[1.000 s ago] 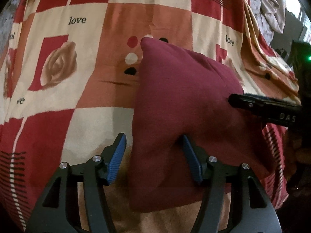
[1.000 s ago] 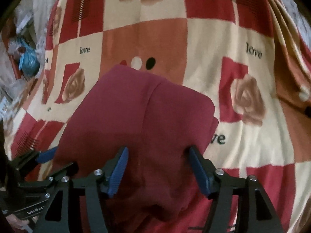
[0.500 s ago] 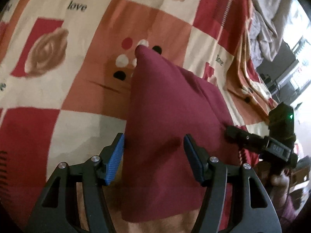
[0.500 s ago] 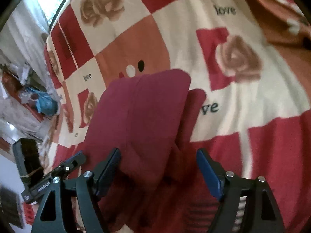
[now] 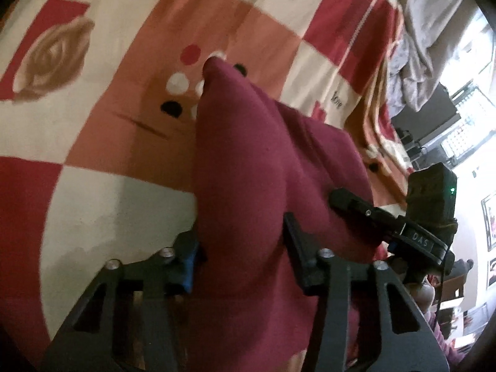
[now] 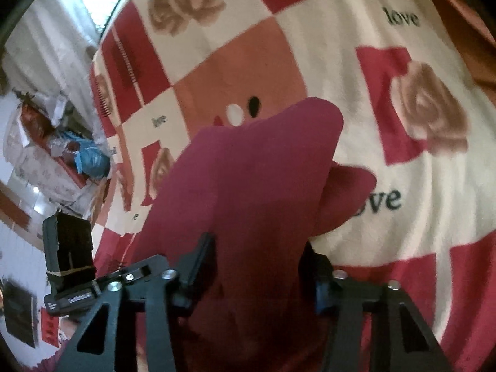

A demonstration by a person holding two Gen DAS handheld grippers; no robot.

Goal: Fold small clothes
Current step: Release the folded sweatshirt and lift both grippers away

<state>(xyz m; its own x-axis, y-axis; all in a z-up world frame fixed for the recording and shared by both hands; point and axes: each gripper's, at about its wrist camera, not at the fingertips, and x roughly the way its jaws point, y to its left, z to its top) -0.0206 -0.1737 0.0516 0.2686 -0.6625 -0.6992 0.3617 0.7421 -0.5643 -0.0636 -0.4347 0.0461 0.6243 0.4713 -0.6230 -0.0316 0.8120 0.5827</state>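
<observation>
A maroon garment [image 5: 254,170] is lifted off a red, cream and orange patterned blanket [image 5: 93,142], folded over and hanging between the two grippers. My left gripper [image 5: 241,248] has its blue-padded jaws wide apart around the garment's near edge. My right gripper [image 6: 257,266] also has its jaws wide apart, with the same garment [image 6: 248,192] draped between them. The right gripper shows in the left wrist view [image 5: 372,214] at the garment's right side. The left gripper shows in the right wrist view [image 6: 102,288] at the lower left.
The blanket [image 6: 403,155] with rose and "love" prints covers the bed. Grey bedding [image 5: 434,31] is heaped at the far right. Room clutter and a blue bag [image 6: 90,161] lie beyond the bed's left edge.
Both grippers have tilted and risen, lifting the garment's near edge; it now stands up in a narrower fold off the blanket. The jaws stay wide apart.
</observation>
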